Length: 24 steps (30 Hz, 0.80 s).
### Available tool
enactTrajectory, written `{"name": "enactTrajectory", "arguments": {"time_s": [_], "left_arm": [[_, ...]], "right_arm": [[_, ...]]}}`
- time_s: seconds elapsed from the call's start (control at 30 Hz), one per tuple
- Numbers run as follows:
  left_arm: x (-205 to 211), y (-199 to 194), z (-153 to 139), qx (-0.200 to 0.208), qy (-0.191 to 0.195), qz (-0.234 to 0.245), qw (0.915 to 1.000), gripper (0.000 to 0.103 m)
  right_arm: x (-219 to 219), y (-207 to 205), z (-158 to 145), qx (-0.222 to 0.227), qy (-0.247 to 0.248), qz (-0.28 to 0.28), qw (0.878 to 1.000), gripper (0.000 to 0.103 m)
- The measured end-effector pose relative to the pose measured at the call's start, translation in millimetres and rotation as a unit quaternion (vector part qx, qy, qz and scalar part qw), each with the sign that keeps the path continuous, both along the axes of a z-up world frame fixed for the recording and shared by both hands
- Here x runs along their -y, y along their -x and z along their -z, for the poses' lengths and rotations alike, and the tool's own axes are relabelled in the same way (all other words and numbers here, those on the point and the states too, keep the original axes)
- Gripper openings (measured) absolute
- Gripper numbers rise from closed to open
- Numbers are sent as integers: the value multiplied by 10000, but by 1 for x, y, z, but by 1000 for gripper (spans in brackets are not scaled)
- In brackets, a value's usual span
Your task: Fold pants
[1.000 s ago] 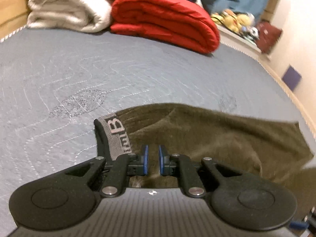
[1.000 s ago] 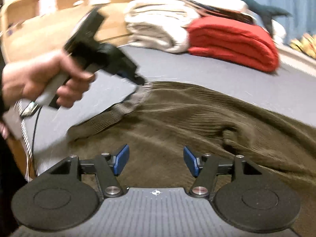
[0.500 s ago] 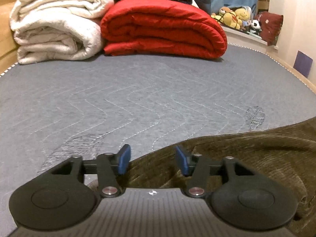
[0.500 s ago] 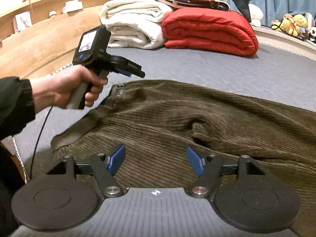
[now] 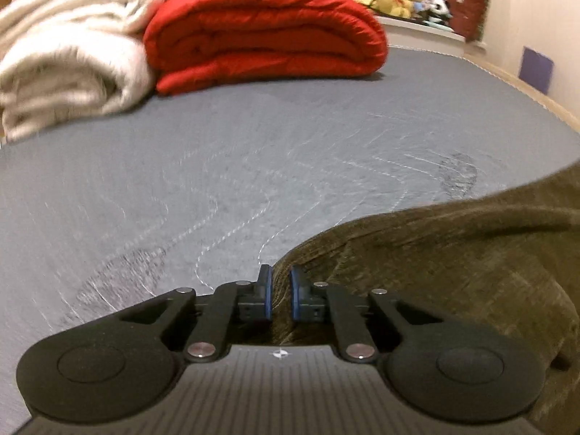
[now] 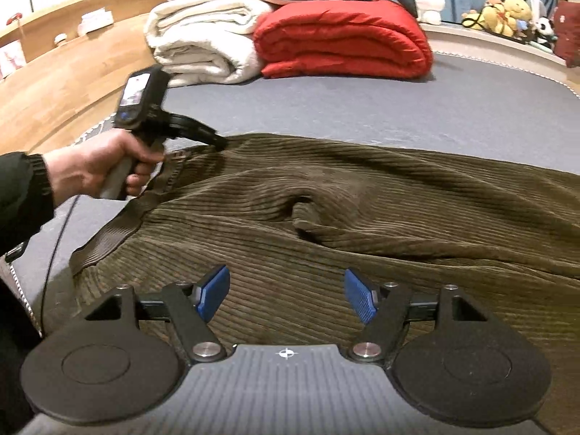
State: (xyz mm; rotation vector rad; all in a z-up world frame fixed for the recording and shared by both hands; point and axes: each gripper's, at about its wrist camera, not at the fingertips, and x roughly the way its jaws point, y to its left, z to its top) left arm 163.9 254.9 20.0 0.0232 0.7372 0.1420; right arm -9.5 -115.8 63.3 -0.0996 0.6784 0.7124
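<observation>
Olive corduroy pants (image 6: 362, 217) lie spread across the grey mattress (image 6: 362, 108), with the ribbed waistband (image 6: 108, 232) at the left. In the left wrist view my left gripper (image 5: 281, 286) is shut on the pants' (image 5: 453, 272) far edge, with a pinch of fabric between its blue pads. The right wrist view shows a hand (image 6: 90, 166) holding that left gripper (image 6: 219, 142) at the upper corner by the waistband. My right gripper (image 6: 286, 290) hovers open over the near part of the pants, and its pads press on nothing.
A folded red quilt (image 6: 340, 36) and a rolled white blanket (image 6: 203, 43) lie at the far end of the mattress. A wooden bed frame (image 6: 54, 90) runs along the left. Stuffed toys (image 6: 507, 14) sit on a ledge at the back right.
My left gripper let go of the waistband, opened, shifted along the far edge and closed on the corduroy there. My right gripper widened a little and drifted over the pants.
</observation>
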Motion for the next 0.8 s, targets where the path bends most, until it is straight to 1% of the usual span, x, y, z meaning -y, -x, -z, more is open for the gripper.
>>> {"name": "enactTrajectory", "arguments": {"time_s": [0.03,0.1,0.2,0.27,0.33,0.37,0.4,0.47,0.53,0.57,0.6,0.63,0.67,0.7,0.73,0.77,0.8], "left_arm": [[4,6,-7,68,-45,42,10000,9],[10,23,-24,253,2,95,9996,9],[27,57,-56,512,48,277,9983,9],[46,82,-70,600,-119,595,9963,9],[63,113,-81,606,-276,927,9935,8],[71,133,-87,625,-325,1104,9914,8],[76,149,-91,652,-346,1244,9895,8],[83,190,-97,679,-366,1649,9833,8],[85,227,-92,603,-329,2139,9744,8],[84,240,-81,385,-201,2354,9709,8],[83,244,-67,0,-30,2491,9685,8],[85,244,-50,-421,-55,2568,9655,6],[91,243,-37,-677,-389,2572,9632,6],[96,242,-31,-762,-643,2543,9620,8],[94,239,-33,-692,-520,2505,9642,10],[88,236,-39,-555,-215,2457,9675,13],[83,234,-46,-359,84,2373,9707,25]], "right_arm": [[3,-1,0,9,3,58,10000,72],[11,-5,-2,16,-8,212,9998,72],[29,-15,-6,-25,-123,667,9977,72],[44,-24,-9,-214,-388,1062,9934,72],[62,-32,-10,-453,-779,1462,9852,72],[70,-35,-10,-510,-895,1642,9810,72],[78,-39,-10,-552,-995,1869,9758,72],[100,-48,-17,-668,-1316,2333,9611,72],[123,-57,-30,-585,-1644,2638,9487,71],[139,-62,-38,-467,-1769,2851,9409,71],[151,-67,-44,-376,-1853,3016,9345,71],[167,-74,-49,-272,-1961,3219,9258,71],[179,-81,-51,-204,-2022,3372,9192,71],[191,-88,-51,-138,-2034,3537,9129,71],[202,-95,-49,-70,-2009,3728,9059,71],[213,-103,-45,-45,-1982,3942,8974,71],[223,-109,-39,-94,-1993,4076,8911,71]]}}
